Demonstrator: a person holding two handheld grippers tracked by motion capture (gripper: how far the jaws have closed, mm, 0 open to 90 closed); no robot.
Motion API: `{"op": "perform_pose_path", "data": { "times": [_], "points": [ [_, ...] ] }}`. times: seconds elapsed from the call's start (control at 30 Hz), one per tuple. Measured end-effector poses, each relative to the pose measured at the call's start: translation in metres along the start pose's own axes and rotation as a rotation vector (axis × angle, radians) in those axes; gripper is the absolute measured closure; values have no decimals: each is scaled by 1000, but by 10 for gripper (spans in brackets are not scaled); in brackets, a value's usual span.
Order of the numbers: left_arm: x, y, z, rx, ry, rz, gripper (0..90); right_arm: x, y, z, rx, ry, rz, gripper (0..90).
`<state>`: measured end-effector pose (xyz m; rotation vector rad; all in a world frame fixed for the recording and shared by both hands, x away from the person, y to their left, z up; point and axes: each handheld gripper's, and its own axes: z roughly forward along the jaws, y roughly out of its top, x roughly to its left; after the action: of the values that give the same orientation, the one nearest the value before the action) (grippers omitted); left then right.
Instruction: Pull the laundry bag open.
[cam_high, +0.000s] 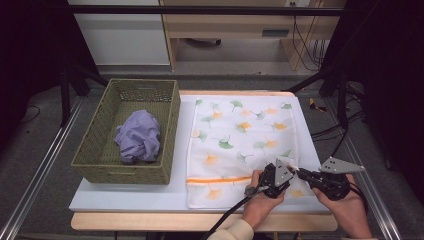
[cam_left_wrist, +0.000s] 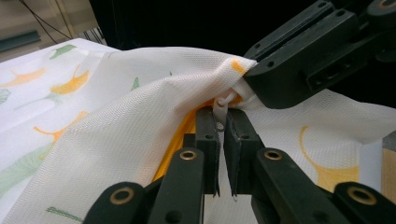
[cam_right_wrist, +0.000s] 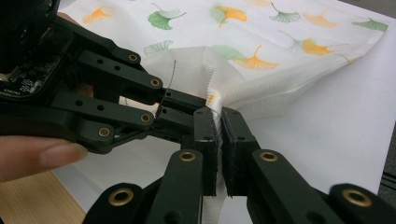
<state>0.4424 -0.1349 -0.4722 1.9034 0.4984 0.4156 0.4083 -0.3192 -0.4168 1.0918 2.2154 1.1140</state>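
Pinching the mesh laundry bag (cam_high: 240, 145) (near corner lifted), both grippers clamp it.

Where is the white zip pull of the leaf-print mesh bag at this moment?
In the left gripper view the zip pull sits between the left gripper jaws, beside the orange zip at the bag's near right corner, where the right gripper pinches the fabric.
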Motion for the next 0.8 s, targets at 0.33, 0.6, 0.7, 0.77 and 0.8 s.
{"op": "perform_pose_path", "data": {
  "times": [0.33,0.6,0.7,0.77,0.8],
  "points": [
    [-2,2,-3,33,8,10,848,0,0,1,3,-8,3,857],
    [-2,3,-5,37,7,3,851,-1,0,0,3,-8,13,857],
    [-2,3,-5,34,1,5,851,-1,0,0,0,-7,14,857],
    [-1,3,-5,36,1,6,852,-1,0,0,0,-7,14,857],
    [-1,3,-6,39,3,11,852,-1,0,0,1,-5,16,857]
  ]
}}
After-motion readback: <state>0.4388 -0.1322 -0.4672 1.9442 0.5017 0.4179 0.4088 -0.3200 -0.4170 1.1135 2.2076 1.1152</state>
